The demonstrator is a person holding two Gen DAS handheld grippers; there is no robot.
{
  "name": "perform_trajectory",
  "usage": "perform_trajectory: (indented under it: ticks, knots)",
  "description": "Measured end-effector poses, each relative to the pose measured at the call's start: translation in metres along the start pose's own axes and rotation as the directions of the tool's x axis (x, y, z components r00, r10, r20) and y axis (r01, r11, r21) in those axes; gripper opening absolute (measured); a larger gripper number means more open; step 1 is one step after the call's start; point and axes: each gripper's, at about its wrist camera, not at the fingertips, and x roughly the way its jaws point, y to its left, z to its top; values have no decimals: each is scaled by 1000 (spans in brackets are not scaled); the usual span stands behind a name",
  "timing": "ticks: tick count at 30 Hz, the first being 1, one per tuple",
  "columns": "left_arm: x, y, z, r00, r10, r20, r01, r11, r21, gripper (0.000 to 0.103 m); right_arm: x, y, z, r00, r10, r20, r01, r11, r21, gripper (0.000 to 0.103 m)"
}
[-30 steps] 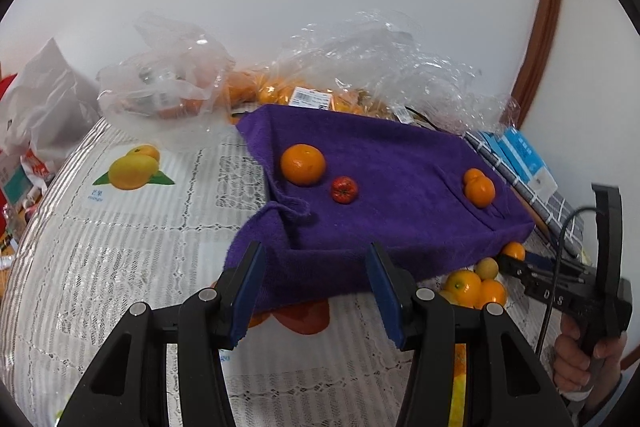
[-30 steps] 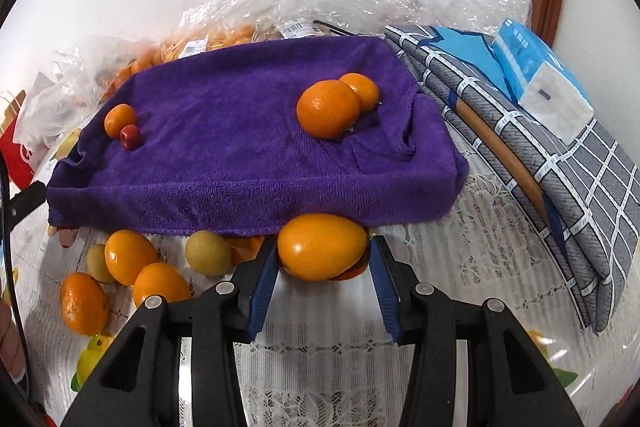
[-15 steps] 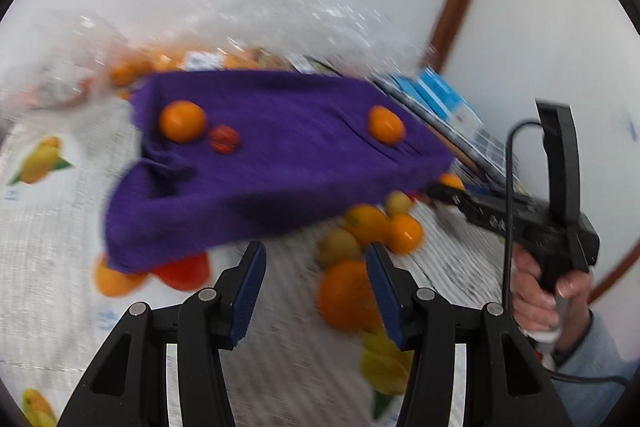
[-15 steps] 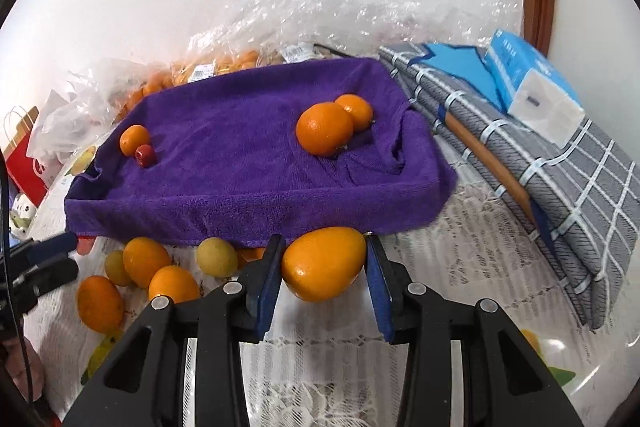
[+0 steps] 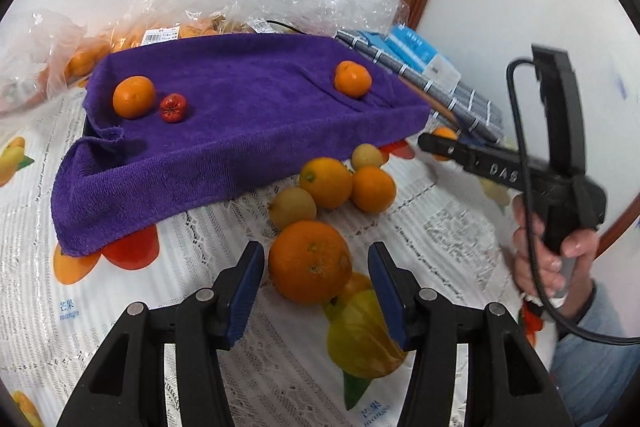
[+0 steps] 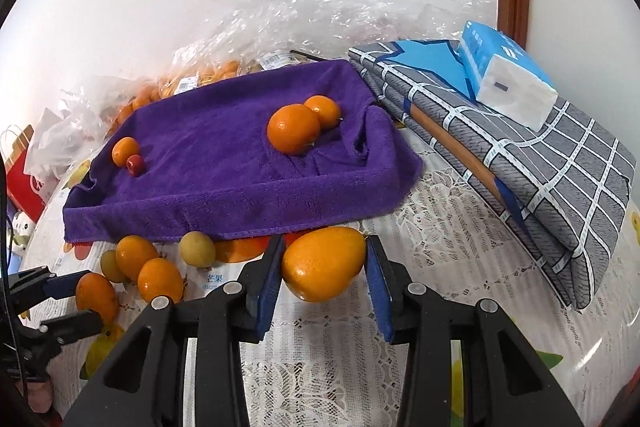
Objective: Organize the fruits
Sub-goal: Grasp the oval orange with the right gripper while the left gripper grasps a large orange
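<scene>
My right gripper [image 6: 324,267] clamps a smooth orange egg-shaped fruit [image 6: 324,263] in its jaws before the purple towel-lined tray [image 6: 240,195]. My left gripper [image 5: 316,267] is closing, its jaws around, not touching, a round dimpled orange [image 5: 310,261] on the counter.

- A purple terry towel [image 6: 224,183], draped over a low tray, lies on the white lace tablecloth with printed fruit [image 6: 440,227], toward the far side.
- On the towel's left part, a small round orange [image 6: 125,151] touches a small red fruit [image 6: 136,163] on its near right.
- On its right part, a larger orange [image 6: 293,127] touches a smaller orange [image 6: 324,111] behind it.
- Crumpled clear plastic bags holding oranges [image 6: 256,35] lie behind the towel, against the wall.
- A folded grey checked cloth [image 6: 552,187] lies right of the towel, with a blue-and-white tissue pack [image 6: 506,83] on its far end.
- Loose oranges and yellowish fruits [image 5: 332,187] cluster on the tablecloth just before the towel's near edge.
</scene>
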Motion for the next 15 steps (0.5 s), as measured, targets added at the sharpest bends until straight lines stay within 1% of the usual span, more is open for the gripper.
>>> perform_trajectory:
  ticks: [1, 5, 8, 12, 15]
  knots:
    - [0, -2, 0, 1000, 21, 3, -21, 1000, 10, 40, 0, 0, 0, 1000, 1, 1, -1, 1000, 1, 40]
    - [-8, -1, 0, 999, 13, 46, -14, 1000, 15, 40, -2, -1, 0, 1000, 4, 5, -4, 1000, 6, 40]
    - [-15, 3, 2, 996, 30, 85, -30, 1000, 3, 40, -3, -1, 1, 1000, 7, 9, -7, 1000, 4, 40]
    - [-25, 13, 6, 989, 53, 141, -45, 997, -56, 40, -4, 1, 1, 1000, 14, 16, -14, 1000, -1, 40]
    - [-35, 24, 9, 975, 107, 195, -86, 990, -110, 40, -6, 1, 1, 999, 21, 25, -21, 1000, -4, 40]
